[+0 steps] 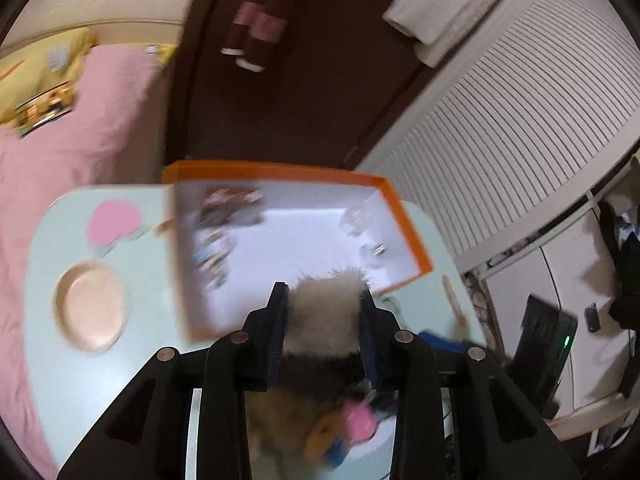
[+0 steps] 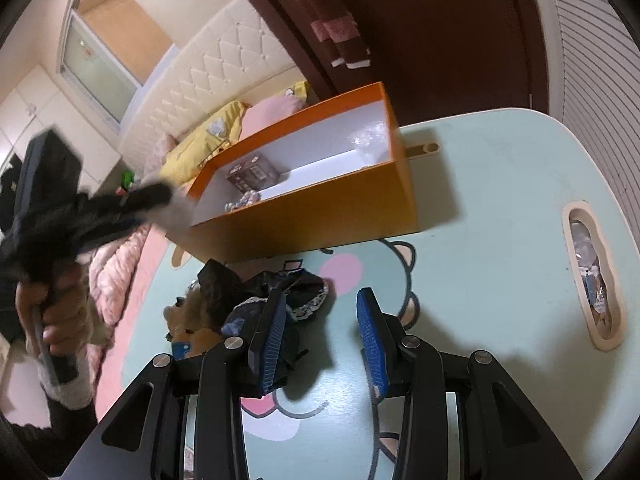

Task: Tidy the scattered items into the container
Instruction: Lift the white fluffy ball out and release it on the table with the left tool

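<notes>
My left gripper (image 1: 326, 292) is shut on a fluffy cream-and-black fur piece (image 1: 326, 316), held in the air just before the near edge of the orange box (image 1: 404, 216). The box is white inside and holds a dark packet (image 1: 228, 204), beads and clear plastic bits. In the right wrist view the fur piece (image 2: 176, 206) reaches toward the orange box (image 2: 320, 208) from the left, and a hand (image 2: 52, 320) holds that gripper's handle. My right gripper (image 2: 322, 300) hangs open over the table with nothing between its fingers. A brown plush toy (image 2: 192, 320) under black lacy cloth (image 2: 256, 288) lies just left of it.
The mint table (image 2: 500, 184) has a cartoon print, an oval recess (image 2: 612, 280) with small items at the right, and a round beige recess (image 1: 92, 306) at the left. A wooden stick (image 1: 452, 300) lies right of the box. A pink bed (image 1: 60, 140) borders the table.
</notes>
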A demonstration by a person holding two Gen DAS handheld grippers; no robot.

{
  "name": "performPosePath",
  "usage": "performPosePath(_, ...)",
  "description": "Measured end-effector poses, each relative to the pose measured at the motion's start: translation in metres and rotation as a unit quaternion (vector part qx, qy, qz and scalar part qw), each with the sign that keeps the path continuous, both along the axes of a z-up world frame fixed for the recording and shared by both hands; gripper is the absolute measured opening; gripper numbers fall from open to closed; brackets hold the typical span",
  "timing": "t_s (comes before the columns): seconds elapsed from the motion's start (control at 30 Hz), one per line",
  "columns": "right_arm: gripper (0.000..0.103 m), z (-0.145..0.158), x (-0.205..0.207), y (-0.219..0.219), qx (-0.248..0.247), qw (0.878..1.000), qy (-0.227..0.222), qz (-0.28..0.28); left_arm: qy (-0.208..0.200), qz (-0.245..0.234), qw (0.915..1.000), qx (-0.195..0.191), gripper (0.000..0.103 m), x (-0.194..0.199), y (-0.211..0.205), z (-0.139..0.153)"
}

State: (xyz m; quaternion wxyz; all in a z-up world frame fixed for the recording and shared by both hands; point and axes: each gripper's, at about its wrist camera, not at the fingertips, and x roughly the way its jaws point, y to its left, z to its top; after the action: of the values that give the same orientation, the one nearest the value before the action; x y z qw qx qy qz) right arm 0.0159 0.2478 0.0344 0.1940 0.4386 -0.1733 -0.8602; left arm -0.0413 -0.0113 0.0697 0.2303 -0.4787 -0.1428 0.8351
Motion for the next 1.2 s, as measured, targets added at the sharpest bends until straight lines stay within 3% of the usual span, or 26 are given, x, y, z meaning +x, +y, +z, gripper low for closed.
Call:
performPosePath(0.13, 0.037, 0.003, 0.0, -0.008, -0.001, 1.0, 0.0, 0.007, -0.012, 0.043, 0.9989, -0.01, 0.034, 0.028, -0.038, -0.02)
performPosePath(0.23, 0.037, 0.006, -0.002, -0.015, 0.006, 1.0, 0.001, 0.01, -0.018, 0.061, 0.9978, -0.019, 0.034, 0.037, -0.042, -0.041)
performPosePath(0.57, 0.037, 0.019, 0.0, -0.032, 0.038, 0.999, 0.011, 0.015, 0.014, 0.095, 0.9939, 0.054, 0.035, 0.059, -0.061, -0.066)
performPosePath(0.63, 0.037, 0.02, -0.002, -0.034, 0.045, 0.999, 0.011, 0.015, 0.018, 0.1, 0.9933, 0.055, 0.044, 0.059, -0.061, -0.069)
performPosePath(0.7, 0.037, 0.023, -0.006, -0.035, 0.044, 0.999, 0.009, 0.021, 0.026, 0.091, 0.9939, 0.056, 0.061, 0.061, -0.06, -0.073)
performPosePath(0.8, 0.037, 0.033, -0.019, -0.032, 0.019, 0.999, -0.005, 0.034, 0.038, 0.088, 0.9937, 0.058, 0.062, 0.067, -0.059, -0.079)
performPosePath(0.87, 0.037, 0.046, -0.029, -0.032, 0.041, 0.999, -0.001, 0.034, 0.06, 0.082, 0.9932, 0.057, 0.062, 0.071, -0.057, -0.074)
performPosePath(0.97, 0.037, 0.067, -0.05, -0.035, 0.117, 0.993, 0.005, 0.034, 0.082, 0.074, 0.9923, 0.056, 0.068, 0.075, -0.055, -0.069)
performPosePath(1.03, 0.037, 0.074, -0.07, -0.037, 0.147, 0.988, -0.012, 0.05, 0.087, 0.062, 0.9925, 0.061, 0.068, 0.077, -0.054, -0.068)
performPosePath(1.2, 0.037, 0.078, -0.111, -0.036, 0.156, 0.985, -0.05, 0.062, 0.096, 0.044, 0.9915, 0.077, 0.068, 0.081, -0.055, -0.067)
